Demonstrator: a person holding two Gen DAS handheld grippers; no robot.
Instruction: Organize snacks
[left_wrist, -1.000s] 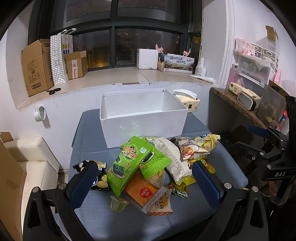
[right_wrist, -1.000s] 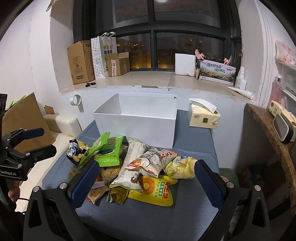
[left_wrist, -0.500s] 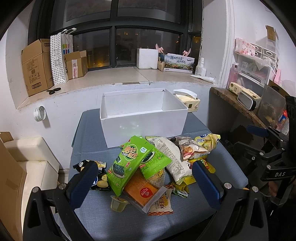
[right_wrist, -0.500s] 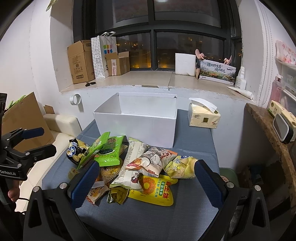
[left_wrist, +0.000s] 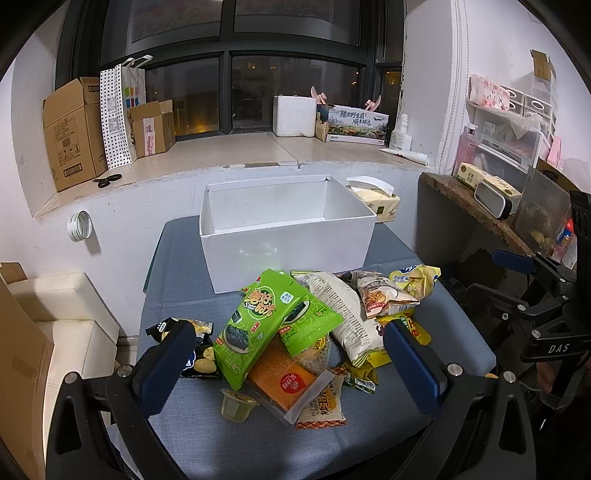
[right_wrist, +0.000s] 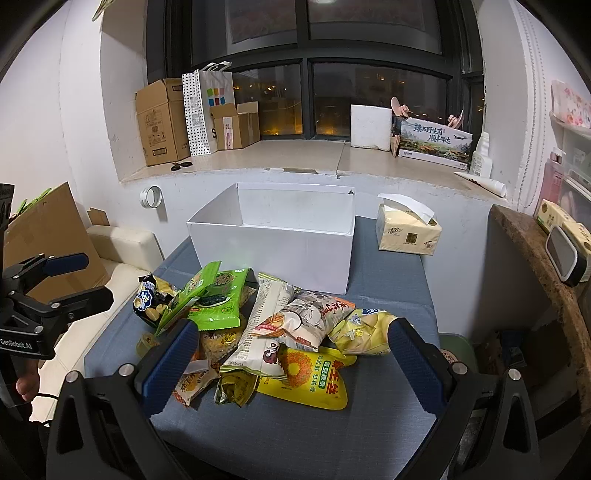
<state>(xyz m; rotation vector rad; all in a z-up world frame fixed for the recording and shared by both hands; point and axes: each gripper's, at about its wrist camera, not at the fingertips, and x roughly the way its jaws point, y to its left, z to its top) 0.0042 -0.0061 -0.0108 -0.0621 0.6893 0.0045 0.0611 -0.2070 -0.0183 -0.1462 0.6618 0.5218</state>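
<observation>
With both the left gripper and right gripper hovering wide-jawed and empty over the snack pile heaped on the bench before the empty white box, a grab at one slippery overlapping packet risked dragging its neighbours off the edge.

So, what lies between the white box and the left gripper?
The snack pile, green seaweed packs on top, between white box and left gripper, in the left wrist view.
</observation>
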